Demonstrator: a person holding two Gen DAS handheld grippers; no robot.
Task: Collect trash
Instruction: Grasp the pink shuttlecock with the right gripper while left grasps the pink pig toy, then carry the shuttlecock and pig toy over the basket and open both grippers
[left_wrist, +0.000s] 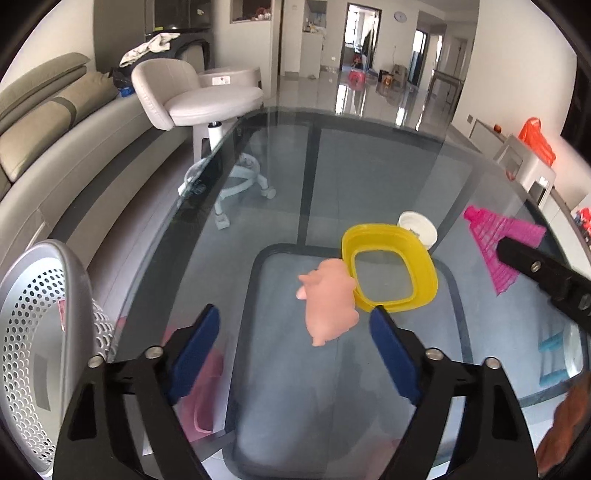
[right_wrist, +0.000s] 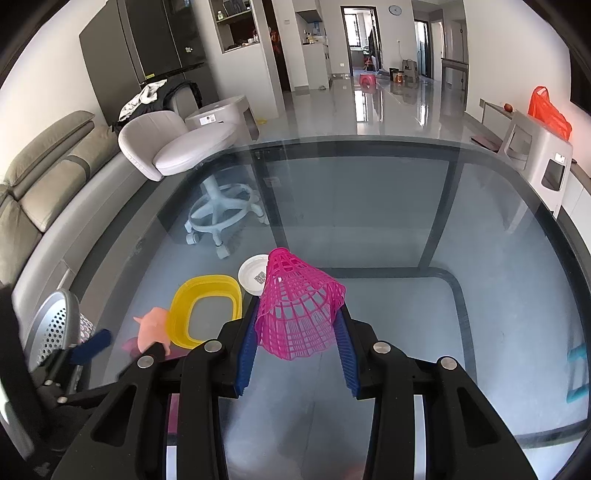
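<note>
Right gripper (right_wrist: 297, 345) had its jaws clamped on the pink mesh cone (right_wrist: 299, 314). Left gripper (left_wrist: 295, 354) hung with jaws wide and empty around the pig toy (left_wrist: 328, 302), so closing on it looked next, then the bin (left_wrist: 48, 332).

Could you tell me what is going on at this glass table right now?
A person is clearing the glass table with a gripper in each hand. The right gripper is shut on a pink mesh cone. The left gripper is open, its fingers on either side of a pink toy pig that lies against a yellow ring-shaped container. A white lid lies beyond, and a perforated grey bin stands at the left.
</note>
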